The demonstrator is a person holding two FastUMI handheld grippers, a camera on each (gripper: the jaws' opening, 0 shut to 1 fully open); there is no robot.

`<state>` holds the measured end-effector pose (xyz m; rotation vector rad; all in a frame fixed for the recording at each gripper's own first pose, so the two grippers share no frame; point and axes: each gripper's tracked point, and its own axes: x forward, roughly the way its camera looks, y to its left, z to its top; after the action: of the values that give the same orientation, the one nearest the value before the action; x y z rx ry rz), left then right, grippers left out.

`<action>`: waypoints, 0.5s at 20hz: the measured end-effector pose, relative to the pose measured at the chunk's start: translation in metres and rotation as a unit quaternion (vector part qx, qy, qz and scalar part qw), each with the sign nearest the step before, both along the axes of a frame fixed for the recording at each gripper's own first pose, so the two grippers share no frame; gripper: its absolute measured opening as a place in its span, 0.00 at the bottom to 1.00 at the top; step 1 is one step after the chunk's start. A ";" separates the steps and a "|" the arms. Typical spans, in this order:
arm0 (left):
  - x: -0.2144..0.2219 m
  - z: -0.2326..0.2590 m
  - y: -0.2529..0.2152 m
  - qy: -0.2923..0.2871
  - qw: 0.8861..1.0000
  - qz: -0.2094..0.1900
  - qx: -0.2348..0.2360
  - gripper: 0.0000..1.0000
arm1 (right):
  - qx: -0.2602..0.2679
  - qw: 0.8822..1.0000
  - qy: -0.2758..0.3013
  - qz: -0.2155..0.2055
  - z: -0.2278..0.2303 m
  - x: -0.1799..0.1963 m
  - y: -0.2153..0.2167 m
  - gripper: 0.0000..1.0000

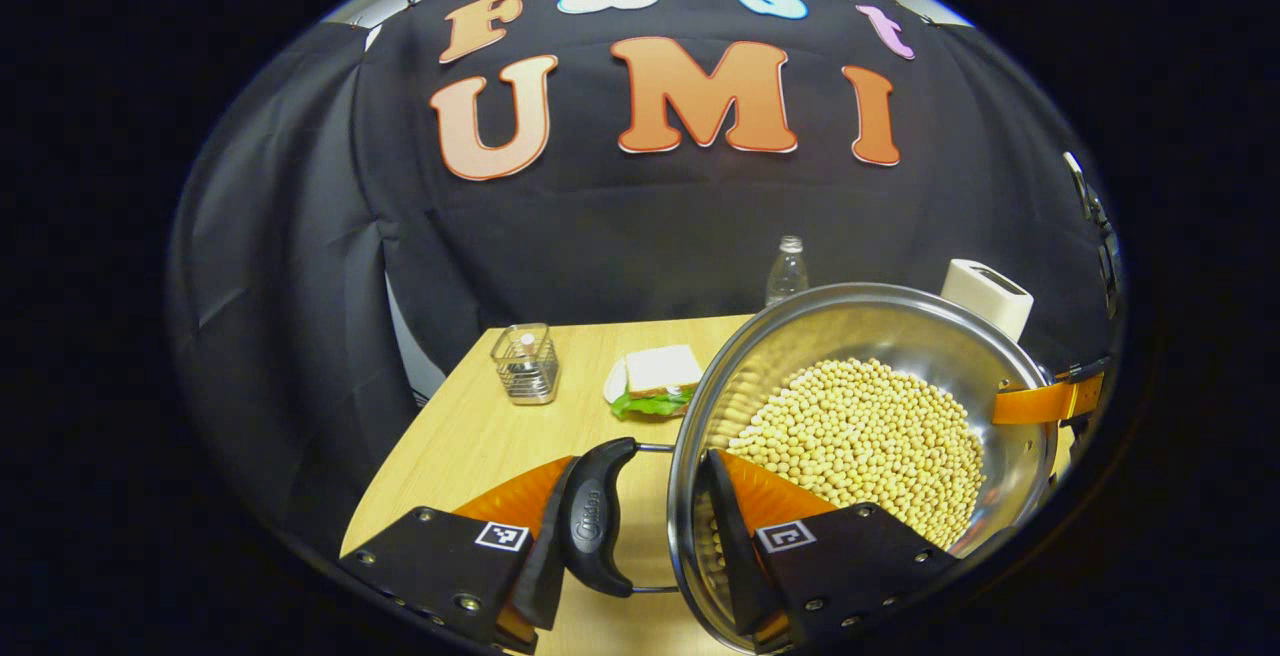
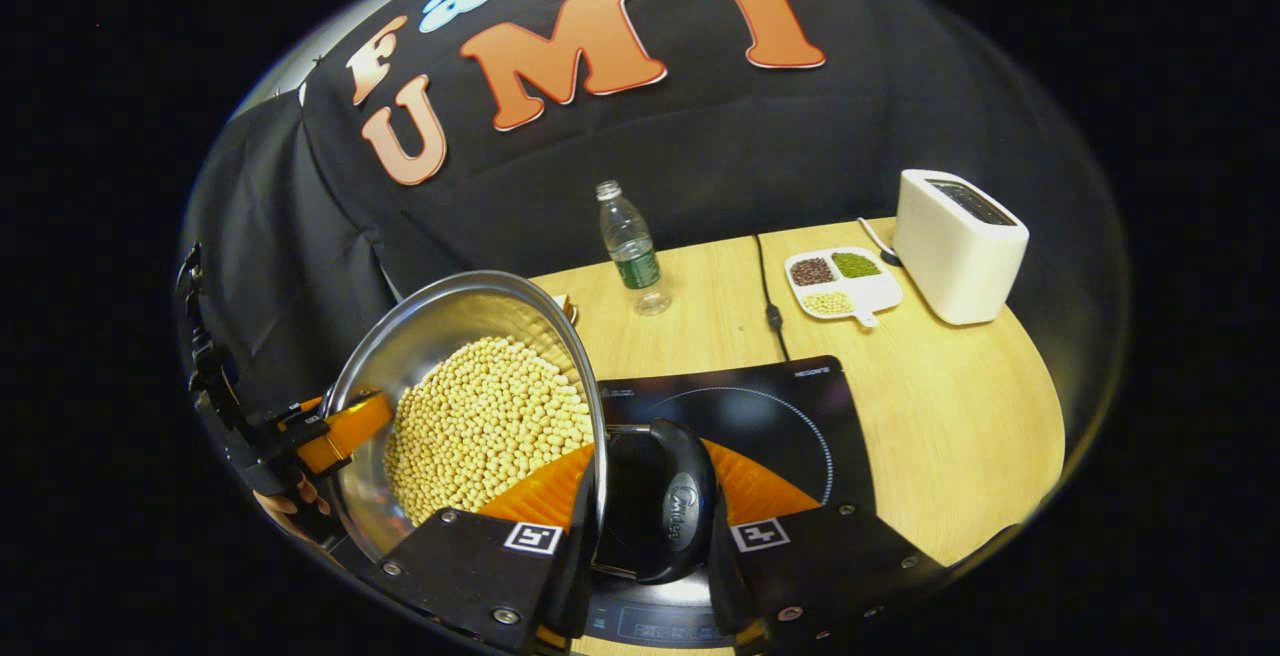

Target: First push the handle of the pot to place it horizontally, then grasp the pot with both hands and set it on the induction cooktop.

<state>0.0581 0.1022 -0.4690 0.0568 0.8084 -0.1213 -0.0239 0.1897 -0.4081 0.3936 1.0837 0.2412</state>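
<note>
In the left gripper view, lower center, our left gripper (image 1: 640,546) clamps 1 pot handle (image 1: 592,528); the soybean-filled steel pot (image 1: 860,436) looks heavy and slick. Our right gripper (image 2: 645,536) clamps the other handle (image 2: 672,514) above the induction cooktop (image 2: 760,416).
</note>
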 end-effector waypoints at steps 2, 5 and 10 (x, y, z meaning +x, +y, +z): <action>0.001 0.000 -0.002 0.000 1.000 -0.009 -0.004 0.67 | -0.005 1.000 0.001 -0.009 -0.004 0.000 -0.018 0.47; 0.004 0.000 -0.003 -0.003 1.000 -0.025 -0.009 0.67 | -0.012 1.000 0.002 -0.025 -0.009 0.000 -0.046 0.47; 0.010 -0.007 -0.007 0.001 0.999 -0.045 -0.018 0.67 | -0.028 0.998 0.006 -0.048 -0.019 0.000 -0.078 0.47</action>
<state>0.0679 0.0954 -0.4755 0.0597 0.8049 -0.2201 -0.0235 0.1116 -0.4273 0.3968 1.0782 0.1228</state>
